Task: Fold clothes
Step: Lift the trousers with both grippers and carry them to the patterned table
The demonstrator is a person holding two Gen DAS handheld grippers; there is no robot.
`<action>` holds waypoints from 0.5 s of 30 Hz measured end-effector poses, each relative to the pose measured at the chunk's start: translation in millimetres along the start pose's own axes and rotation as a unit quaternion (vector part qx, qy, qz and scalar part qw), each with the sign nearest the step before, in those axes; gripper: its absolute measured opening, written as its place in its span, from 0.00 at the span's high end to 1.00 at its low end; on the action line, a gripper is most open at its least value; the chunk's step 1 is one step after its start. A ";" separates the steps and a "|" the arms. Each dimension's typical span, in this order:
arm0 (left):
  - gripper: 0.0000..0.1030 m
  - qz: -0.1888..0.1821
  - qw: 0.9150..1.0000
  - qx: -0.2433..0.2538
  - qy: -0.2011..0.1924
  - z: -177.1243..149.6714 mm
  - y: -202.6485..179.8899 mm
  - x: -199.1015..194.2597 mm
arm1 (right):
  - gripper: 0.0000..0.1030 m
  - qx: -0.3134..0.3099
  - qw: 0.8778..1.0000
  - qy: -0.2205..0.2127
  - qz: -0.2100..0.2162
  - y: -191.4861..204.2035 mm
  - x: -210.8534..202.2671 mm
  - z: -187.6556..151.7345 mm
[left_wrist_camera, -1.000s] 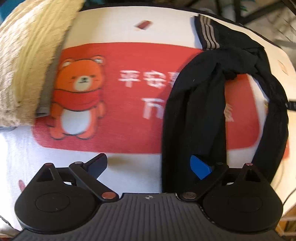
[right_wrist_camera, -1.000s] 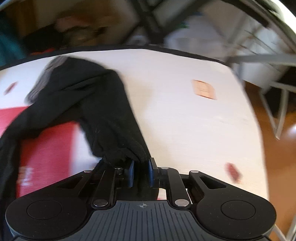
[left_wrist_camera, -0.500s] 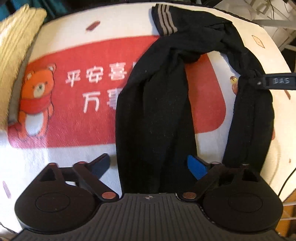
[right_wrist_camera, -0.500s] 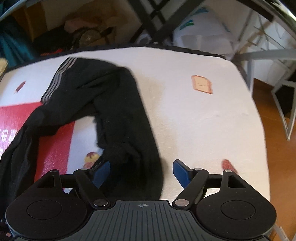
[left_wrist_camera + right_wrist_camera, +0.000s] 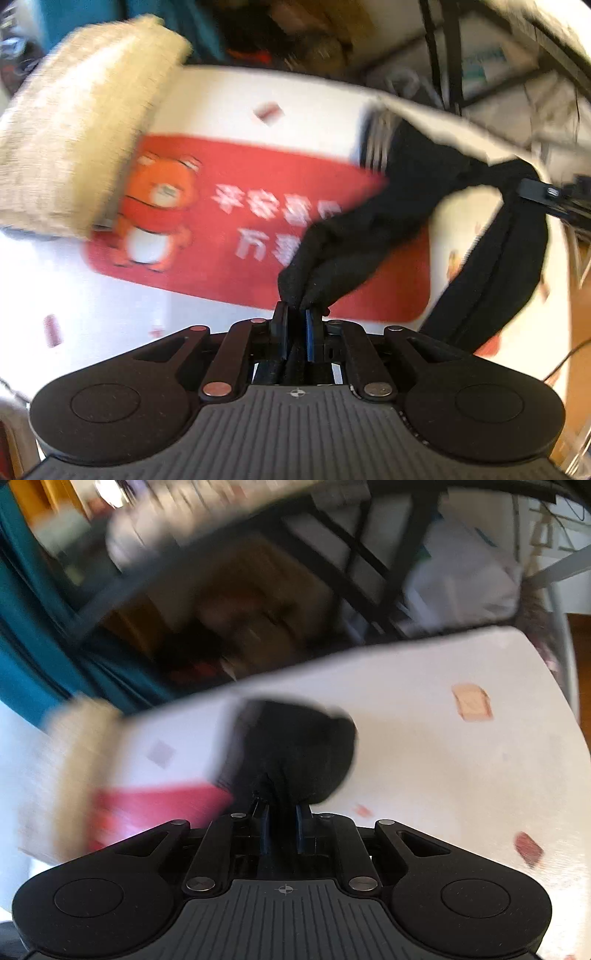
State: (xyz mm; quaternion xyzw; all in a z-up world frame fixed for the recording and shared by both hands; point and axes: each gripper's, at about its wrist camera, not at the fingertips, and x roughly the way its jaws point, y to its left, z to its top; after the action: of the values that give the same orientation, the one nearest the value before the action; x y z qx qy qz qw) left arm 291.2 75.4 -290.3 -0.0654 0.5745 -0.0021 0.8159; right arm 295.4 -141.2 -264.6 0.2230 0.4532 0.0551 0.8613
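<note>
Both tongs, left (image 5: 295, 325) and right (image 5: 281, 825), have clamped the black garment (image 5: 373, 229); only the left view shows its striped cuff (image 5: 376, 147).

surface: white printed cloth (image 5: 229, 88) | on it: beige folded textile (image 5: 77, 129), black garment (image 5: 417, 206)

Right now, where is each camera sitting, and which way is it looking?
Left wrist: sits on the left gripper, facing across the bear mat; its gripper pinches the black garment.
Right wrist: sits on the right gripper, facing the table's far edge and the clutter beyond; its gripper pinches the same cloth.
Both show the black garment, the table and the beige folded cloth.
</note>
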 end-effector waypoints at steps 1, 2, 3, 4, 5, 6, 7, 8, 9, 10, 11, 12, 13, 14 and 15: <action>0.91 0.005 1.000 -0.016 -0.014 2.5 6.7 -16.7 | 0.89 0.004 1.000 -0.015 0.019 6.7 -15.5 7.1; 0.91 0.015 0.999 -0.028 -0.033 4.6 10.7 -34.7 | 0.89 0.008 0.999 -0.030 0.038 13.3 -30.9 14.1; 0.91 0.023 0.998 -0.038 -0.053 6.7 14.1 -53.1 | 0.89 0.013 0.997 -0.044 0.057 19.7 -46.2 21.2; 0.91 0.028 0.996 -0.042 -0.075 9.0 14.4 -72.7 | 0.89 0.018 0.996 -0.056 0.074 23.8 -59.8 28.2; 0.91 0.031 0.994 -0.040 -0.100 12.1 12.0 -92.1 | 0.89 0.023 0.993 -0.067 0.090 27.9 -73.4 35.2; 0.91 0.034 0.991 -0.037 -0.124 15.7 8.9 -111.2 | 0.89 0.019 0.992 -0.079 0.101 32.4 -87.6 42.2; 0.91 0.033 0.988 -0.030 -0.148 21.0 3.3 -128.9 | 0.89 0.011 0.990 -0.095 0.107 35.5 -103.9 48.8; 0.91 0.029 0.985 -0.023 -0.171 26.8 -3.2 -146.4 | 0.89 0.003 0.988 -0.110 0.113 38.6 -120.2 55.4; 0.91 0.021 0.981 -0.017 -0.192 33.1 -9.9 -162.4 | 0.89 -0.004 0.985 -0.125 0.118 41.2 -136.9 62.6; 0.91 0.011 0.977 -0.012 -0.212 40.1 -17.4 -177.9 | 0.89 -0.003 0.982 -0.141 0.123 39.6 -155.8 74.4; 0.91 -0.001 0.972 -0.007 -0.233 47.9 -25.6 -192.9 | 0.89 0.001 0.979 -0.160 0.128 36.5 -174.1 83.0; 0.91 -0.013 0.968 -0.001 -0.251 54.3 -33.4 -204.6 | 0.89 0.006 0.975 -0.179 0.129 33.8 -191.8 89.8; 0.91 -0.023 0.963 0.009 -0.269 61.3 -41.6 -214.9 | 0.89 0.011 0.972 -0.198 0.128 30.8 -209.5 96.6; 0.91 -0.034 0.957 0.020 -0.287 68.2 -49.8 -225.2 | 0.89 0.014 0.969 -0.216 0.117 24.7 -226.6 102.9; 0.91 -0.047 0.951 0.030 -0.303 74.8 -57.5 -234.5 | 0.88 0.017 0.966 -0.234 0.106 18.6 -243.7 109.3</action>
State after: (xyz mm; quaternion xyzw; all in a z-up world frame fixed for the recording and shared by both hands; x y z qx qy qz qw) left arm 285.8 44.6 -39.4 -0.0655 0.2964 -0.0375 0.9521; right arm 243.2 -233.5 -18.7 0.2915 0.2138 0.0847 0.9285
